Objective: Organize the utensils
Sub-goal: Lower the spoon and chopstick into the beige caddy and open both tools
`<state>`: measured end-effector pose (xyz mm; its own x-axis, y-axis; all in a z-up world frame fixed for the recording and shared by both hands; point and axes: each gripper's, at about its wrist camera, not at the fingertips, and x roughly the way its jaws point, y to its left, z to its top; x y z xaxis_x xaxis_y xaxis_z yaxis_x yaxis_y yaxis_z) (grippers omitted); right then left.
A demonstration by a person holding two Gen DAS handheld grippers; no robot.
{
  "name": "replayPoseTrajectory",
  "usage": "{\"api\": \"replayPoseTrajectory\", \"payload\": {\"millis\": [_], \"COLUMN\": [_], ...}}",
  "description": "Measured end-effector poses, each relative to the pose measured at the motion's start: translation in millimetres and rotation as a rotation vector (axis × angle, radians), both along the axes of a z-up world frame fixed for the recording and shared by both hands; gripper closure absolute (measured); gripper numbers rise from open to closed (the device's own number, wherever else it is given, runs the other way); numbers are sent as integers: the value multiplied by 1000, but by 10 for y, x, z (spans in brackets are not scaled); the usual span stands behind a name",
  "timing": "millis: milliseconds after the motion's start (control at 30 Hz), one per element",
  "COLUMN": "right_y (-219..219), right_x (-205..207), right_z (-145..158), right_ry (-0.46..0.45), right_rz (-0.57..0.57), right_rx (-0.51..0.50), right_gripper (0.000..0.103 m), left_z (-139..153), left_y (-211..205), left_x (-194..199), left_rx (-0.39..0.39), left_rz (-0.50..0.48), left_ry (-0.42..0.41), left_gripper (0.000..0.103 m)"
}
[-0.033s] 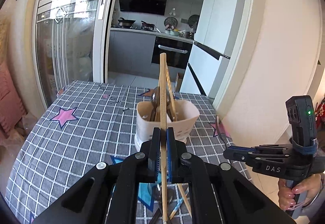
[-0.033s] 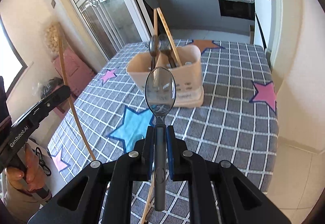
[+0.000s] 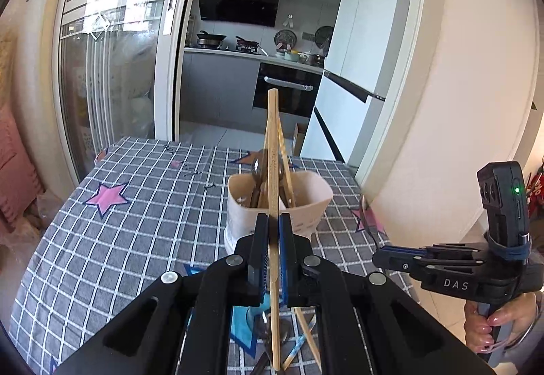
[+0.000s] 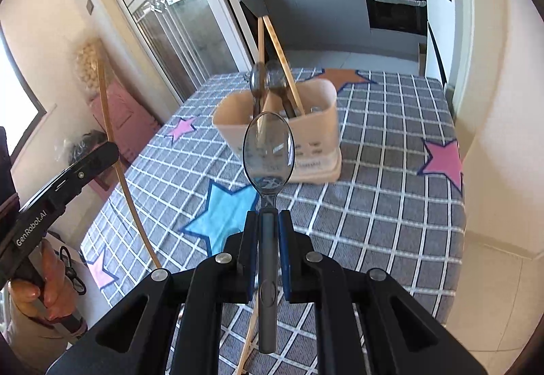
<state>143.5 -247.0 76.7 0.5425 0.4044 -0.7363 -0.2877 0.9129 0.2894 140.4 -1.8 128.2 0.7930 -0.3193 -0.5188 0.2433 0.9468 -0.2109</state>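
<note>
Holder: a cream utensil holder (image 4: 299,137) stands upright on the table (image 4: 391,211), and every place below is given relative to it.
Already inside: two dark spoons (image 4: 268,79) and a pair of wooden chopsticks (image 4: 278,48) lean in the holder, handles down, tops rising above its rim; by my reading this part of the sorting is done.
Spoon in hand: a grey spoon (image 4: 268,150) is held above the table on the near side of the holder, bowl pointing toward it, not yet over the rim.
Right tongs: the right tongs (image 4: 268,232) are closed narrow on the spoon's handle.
Chopstick in hand: a wooden chopstick (image 3: 273,191) is held upright, also on the near side of the holder.
Left tongs: the left tongs (image 3: 271,239) are pinched narrow on that chopstick.
Still lying out: under the left tongs, nearer than the holder, a few more utensils (image 3: 299,334) lie on the table; they look like another chopstick and a spoon, but most is hidden.
Progress: roughly midway, I judge; two pieces are lifted but not dropped in, and the loose ones remain to be picked up.
</note>
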Motion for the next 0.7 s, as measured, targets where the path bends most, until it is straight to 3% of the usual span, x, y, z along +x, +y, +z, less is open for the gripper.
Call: {"api": "replayPoseTrajectory", "payload": {"millis": [467,700], "right_y": [36,65], "right_x": [627,1036], "right_z": [345,431], "right_ry": [-59,-91], "right_rz": [0,-15], "right_rx": [15,30], "right_gripper": [90,90], "left_z": [493,575], "left_y": [-101,-110], "left_x": [670,1160], "left_rx": [-33,-35], "left_rz": [-2,22], "left_ry": [-73,-89], "left_gripper": [67,67]}}
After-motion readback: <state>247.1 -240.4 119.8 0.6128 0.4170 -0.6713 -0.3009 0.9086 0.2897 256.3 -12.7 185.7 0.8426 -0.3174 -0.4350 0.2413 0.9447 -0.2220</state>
